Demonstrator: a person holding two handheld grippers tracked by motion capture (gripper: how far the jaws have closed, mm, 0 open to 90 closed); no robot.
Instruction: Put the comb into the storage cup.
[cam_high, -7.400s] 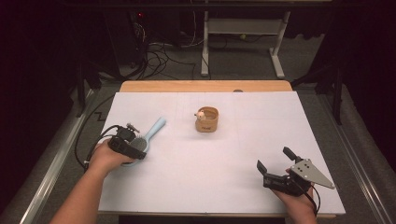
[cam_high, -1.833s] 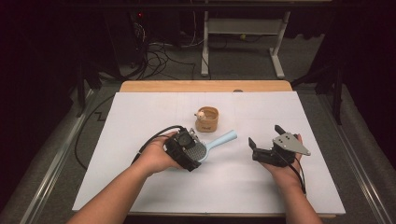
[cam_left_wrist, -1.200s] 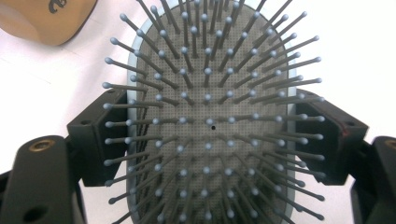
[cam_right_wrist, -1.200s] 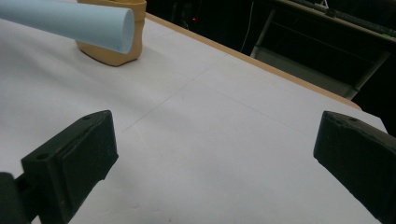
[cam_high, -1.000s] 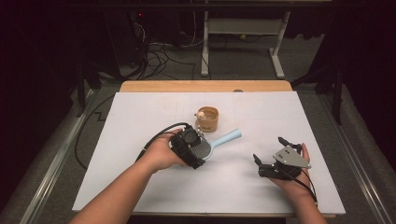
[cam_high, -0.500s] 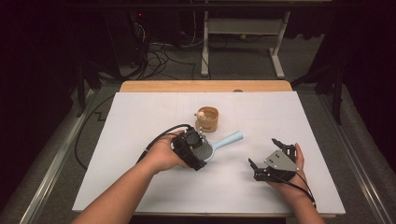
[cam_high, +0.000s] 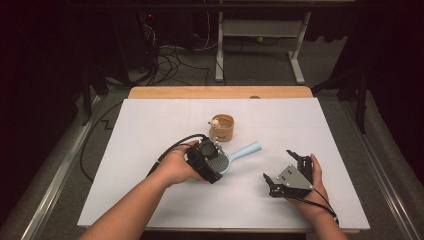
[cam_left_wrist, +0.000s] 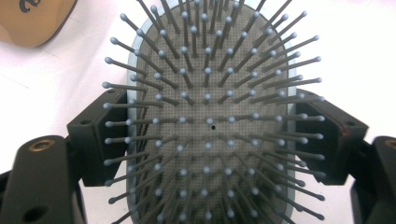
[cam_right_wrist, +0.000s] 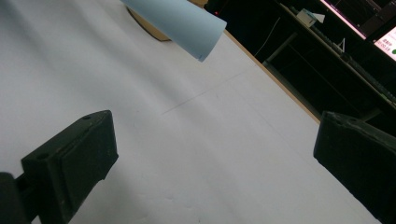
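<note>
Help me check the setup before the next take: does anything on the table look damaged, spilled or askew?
Nothing stands out. The left gripper clamps the light blue hairbrush by its head, bristles intact, handle free. The right gripper is open with nothing between its jaws. The small wooden cup stands upright on the white table cover.

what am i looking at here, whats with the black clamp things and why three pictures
A person sits at a table covered with a white sheet and holds a hand-operated clamp in each hand. Each clamp carries its own small camera.

The high view looks down from above the person. The left gripper is shut on the head of a pale blue hairbrush, whose handle points toward the right gripper. Behind the brush stands a small tan cup.

The left gripper view looks along that clamp's own black jaws: they press on both sides of the brush head, bristles facing the camera.

The right gripper view shows its jaws wide apart with nothing between them, and the brush handle's tip ahead.
</note>
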